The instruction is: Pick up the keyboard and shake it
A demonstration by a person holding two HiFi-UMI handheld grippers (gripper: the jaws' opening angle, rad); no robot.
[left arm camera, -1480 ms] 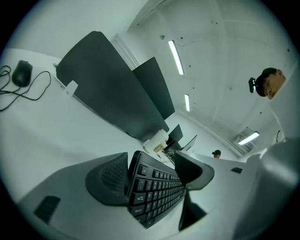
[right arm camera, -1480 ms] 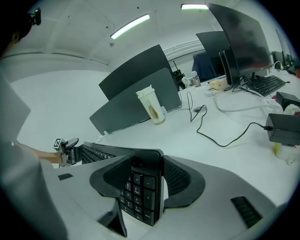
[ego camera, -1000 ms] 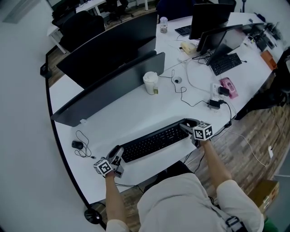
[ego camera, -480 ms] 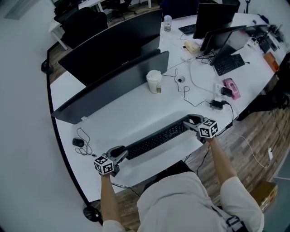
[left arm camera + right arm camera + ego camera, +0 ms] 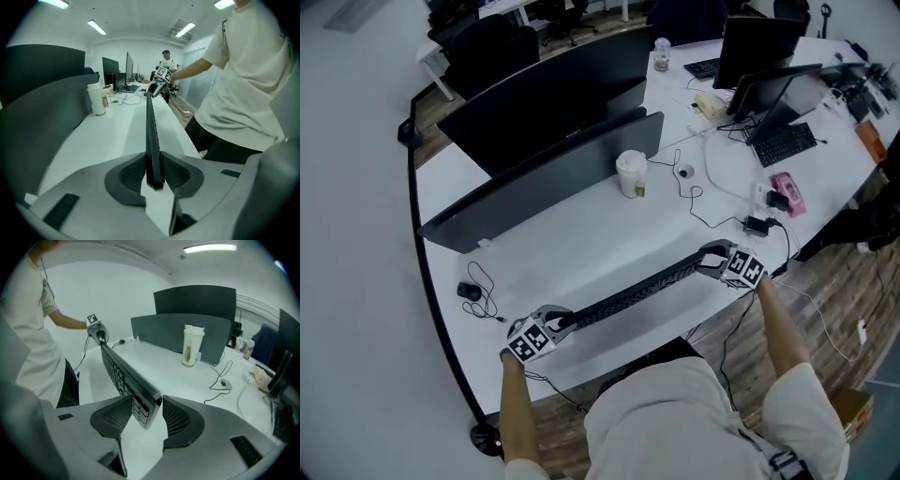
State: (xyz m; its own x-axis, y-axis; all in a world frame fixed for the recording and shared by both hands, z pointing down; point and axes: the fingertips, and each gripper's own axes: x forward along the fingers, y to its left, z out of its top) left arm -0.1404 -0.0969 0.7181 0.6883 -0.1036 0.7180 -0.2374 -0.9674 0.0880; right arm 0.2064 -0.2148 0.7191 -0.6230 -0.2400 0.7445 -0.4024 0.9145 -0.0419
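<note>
A black keyboard is turned up on its long edge over the front of the white desk, so it shows as a thin dark strip in the head view. My left gripper is shut on its left end; in the left gripper view both pads press the thin keyboard edge-on inside the left gripper. My right gripper is shut on the right end. There the keyboard sits slanted between the right gripper pads, keys facing left. Both sets of jaws have just been closing on the keyboard.
A paper cup stands by a long dark divider panel behind the keyboard. Thin cables and a small black device lie on the desk. Monitors and a second keyboard crowd the far right. The person's torso is at the desk's front edge.
The keyboard has rolled from lying flat, keys up, to standing on its edge. Both grippers rolled with it, and the left one shifted right along the desk front.
</note>
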